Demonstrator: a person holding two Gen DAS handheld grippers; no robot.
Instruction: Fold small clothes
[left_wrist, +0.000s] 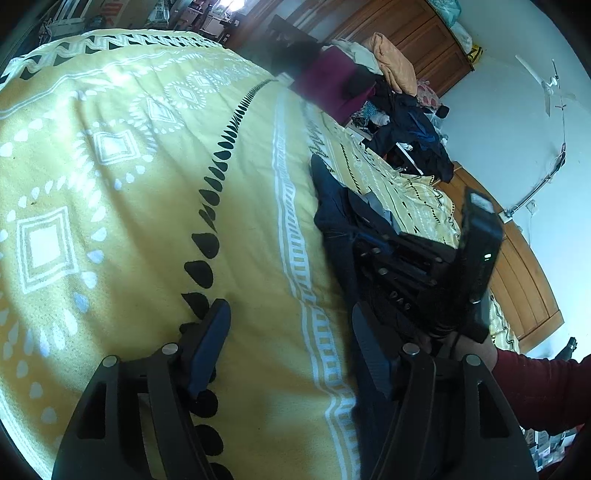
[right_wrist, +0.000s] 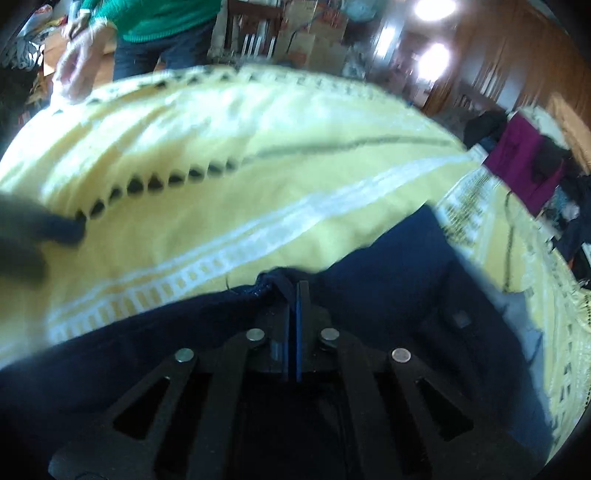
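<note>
My right tool (right_wrist: 294, 295) is pinched tight on an edge of the navy garment (right_wrist: 388, 266), which lies crumpled beneath it on the bed (right_wrist: 258, 147). My left tool (left_wrist: 291, 332) gapes empty alongside. No fold looks made yet.

Ahead of me lies a bed under a yellow patterned bedspread (left_wrist: 147, 184) — wooden wardrobes (left_wrist: 413, 40) stand against pale walls (left_wrist: 498, 122), and bright ceiling lights (right_wrist: 434, 59) glare overhead.

Two wrist fisheyes close over the yellow bedspread (left_wrist: 147, 221), shared ground there, each along its claw.
</note>
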